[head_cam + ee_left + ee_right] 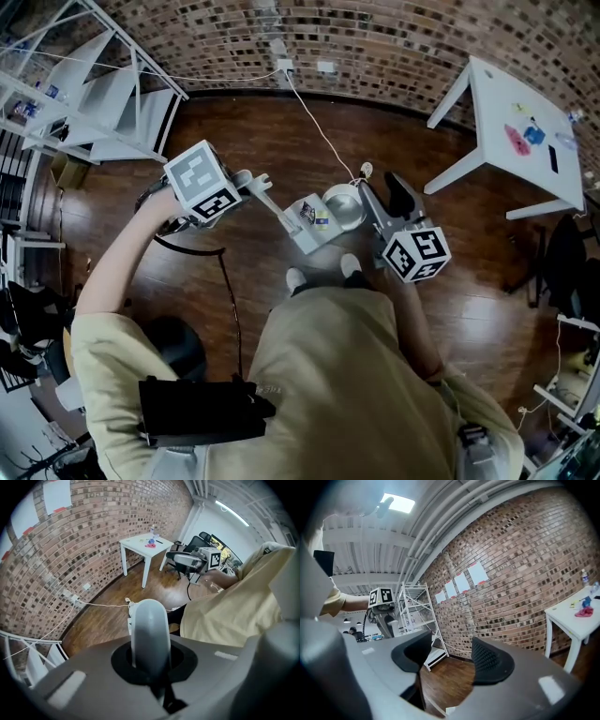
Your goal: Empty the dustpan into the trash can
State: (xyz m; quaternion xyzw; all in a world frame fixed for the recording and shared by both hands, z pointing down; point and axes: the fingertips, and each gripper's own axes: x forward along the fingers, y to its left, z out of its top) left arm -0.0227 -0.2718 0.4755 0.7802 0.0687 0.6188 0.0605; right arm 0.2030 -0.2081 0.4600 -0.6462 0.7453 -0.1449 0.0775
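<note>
In the head view my left gripper (pixel 255 184) is shut on the long grey handle (pixel 274 208) of a white dustpan (pixel 309 230), which hangs over the wooden floor with a few scraps in it. The dustpan sits right beside a round silvery trash can (pixel 345 208) on the floor. The left gripper view shows the handle (pixel 150 634) clamped between the jaws of my left gripper (pixel 151 670). My right gripper (pixel 380 202) hovers just right of the can and points level. In the right gripper view, my right gripper (pixel 452 657) has its black pads slightly apart with nothing between them.
A white table (pixel 525 131) stands at the back right, and a white metal shelf (pixel 94 84) at the back left. A cable (pixel 319 127) runs from a wall socket (pixel 286 66) across the floor towards the can. The person's shoes (pixel 296 278) are just below the dustpan.
</note>
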